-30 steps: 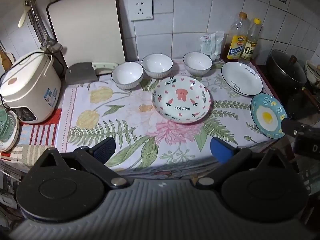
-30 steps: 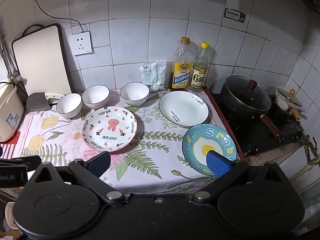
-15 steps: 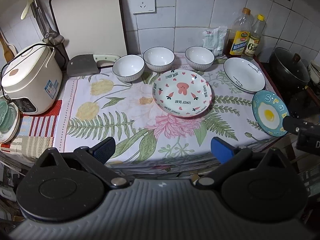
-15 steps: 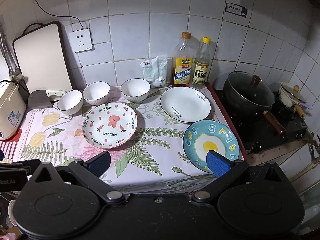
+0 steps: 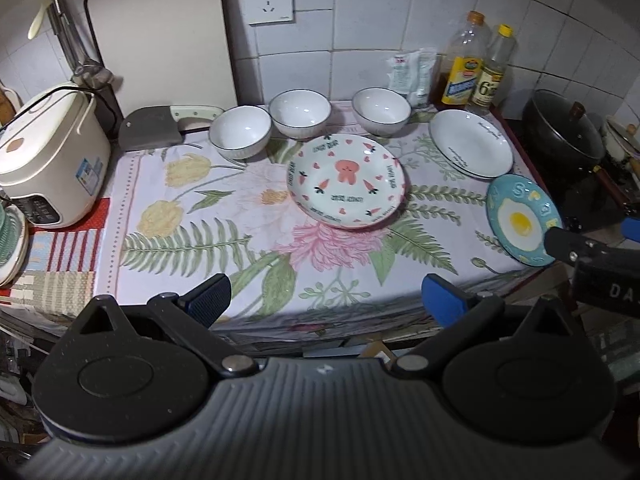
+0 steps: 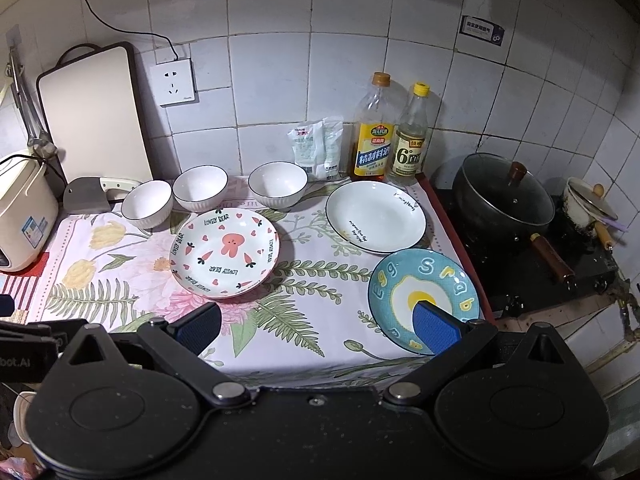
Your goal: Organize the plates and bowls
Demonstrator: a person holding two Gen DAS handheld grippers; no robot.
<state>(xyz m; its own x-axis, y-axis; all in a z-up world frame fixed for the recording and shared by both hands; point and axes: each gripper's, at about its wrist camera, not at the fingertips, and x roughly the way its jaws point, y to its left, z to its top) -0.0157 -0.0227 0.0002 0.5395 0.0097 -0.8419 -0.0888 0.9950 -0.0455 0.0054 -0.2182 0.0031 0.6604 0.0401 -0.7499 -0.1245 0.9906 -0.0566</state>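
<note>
Three white bowls stand in a row at the back of the floral cloth: left bowl (image 5: 240,131) (image 6: 146,203), middle bowl (image 5: 300,113) (image 6: 200,190), right bowl (image 5: 381,111) (image 6: 277,184). In front lies a pink bear-print plate (image 5: 346,180) (image 6: 224,252). A white plate (image 5: 471,143) (image 6: 375,217) lies at the back right, and a blue egg plate (image 5: 520,224) (image 6: 416,292) near the front right edge. My left gripper (image 5: 326,303) is open and empty above the front edge. My right gripper (image 6: 318,326) is open and empty, its right finger over the egg plate.
A rice cooker (image 5: 48,160) stands at the left, a cleaver (image 5: 150,133) and cutting board (image 5: 160,36) behind. Two bottles (image 6: 374,132) and sachets (image 6: 316,148) stand against the tiled wall. A black lidded pot (image 6: 504,196) sits on the stove at the right.
Both grippers have drawn back and risen a little, so the table looks slightly farther away. Nothing on the table has moved.
</note>
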